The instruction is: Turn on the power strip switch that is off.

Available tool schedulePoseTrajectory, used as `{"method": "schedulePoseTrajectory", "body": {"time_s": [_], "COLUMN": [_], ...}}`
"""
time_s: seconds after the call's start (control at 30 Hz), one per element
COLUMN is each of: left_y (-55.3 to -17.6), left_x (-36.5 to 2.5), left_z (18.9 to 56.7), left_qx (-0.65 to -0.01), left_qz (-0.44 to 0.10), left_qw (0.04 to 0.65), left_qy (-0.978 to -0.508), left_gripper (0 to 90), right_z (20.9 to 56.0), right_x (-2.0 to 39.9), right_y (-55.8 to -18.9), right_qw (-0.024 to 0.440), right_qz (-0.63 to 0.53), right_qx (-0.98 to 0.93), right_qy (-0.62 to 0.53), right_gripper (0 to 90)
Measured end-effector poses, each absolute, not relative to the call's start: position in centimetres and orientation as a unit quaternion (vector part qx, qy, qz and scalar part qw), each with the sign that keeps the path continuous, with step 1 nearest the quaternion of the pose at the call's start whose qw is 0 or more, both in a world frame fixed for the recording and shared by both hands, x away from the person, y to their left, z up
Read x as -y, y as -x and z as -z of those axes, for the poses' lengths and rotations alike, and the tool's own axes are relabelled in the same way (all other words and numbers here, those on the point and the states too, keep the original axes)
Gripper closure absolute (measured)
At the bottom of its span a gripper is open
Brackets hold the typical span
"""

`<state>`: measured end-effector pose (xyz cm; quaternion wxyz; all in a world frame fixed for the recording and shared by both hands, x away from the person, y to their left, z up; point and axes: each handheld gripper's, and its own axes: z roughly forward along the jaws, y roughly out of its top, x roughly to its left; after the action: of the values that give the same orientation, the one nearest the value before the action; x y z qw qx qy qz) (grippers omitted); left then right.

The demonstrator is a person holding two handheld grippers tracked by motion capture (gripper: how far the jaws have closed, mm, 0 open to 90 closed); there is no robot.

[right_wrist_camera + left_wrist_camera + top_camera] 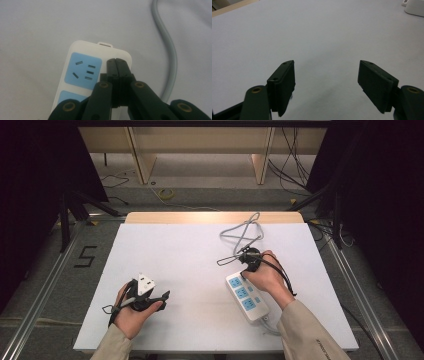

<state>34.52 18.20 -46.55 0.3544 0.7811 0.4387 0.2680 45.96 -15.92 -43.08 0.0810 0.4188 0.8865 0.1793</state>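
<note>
A white power strip (246, 297) with blue socket panels lies at the right of the white table (185, 245). In the right gripper view its far end (85, 70) sits just under my right gripper (116, 60), whose jaws are pressed together with nothing between them. From above, the right gripper (247, 264) hovers over that same end. A grey cable (243, 234) loops behind it and curves past on the right (171, 52). My left gripper (163, 296) rests low at the table's front left. Its jaws (325, 66) stand wide apart over bare table.
A corner of the power strip (415, 7) shows far off in the left gripper view. A wooden edge (215, 216) runs along the table's back. On the floor are a "5" mark (85, 256), metal rails, loose cables and a yellow coil (166, 194).
</note>
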Motion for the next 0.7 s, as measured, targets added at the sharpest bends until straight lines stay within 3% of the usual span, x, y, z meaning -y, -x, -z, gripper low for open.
{"method": "schedulePoseTrajectory", "body": {"time_s": [0.7], "left_y": [-34.52], "left_x": [-18.14], "left_z": [46.50], "left_qx": [-0.437], "left_qz": [-0.269], "left_qw": [0.354], "left_qy": [-0.781], "left_gripper": [30.0], "right_z": [43.23], "right_x": [15.83], "right_y": [-46.02], "right_qw": [0.076], "right_qz": [-0.173], "right_qx": [-0.886], "right_qy": [-0.423], "right_gripper": [90.0]}}
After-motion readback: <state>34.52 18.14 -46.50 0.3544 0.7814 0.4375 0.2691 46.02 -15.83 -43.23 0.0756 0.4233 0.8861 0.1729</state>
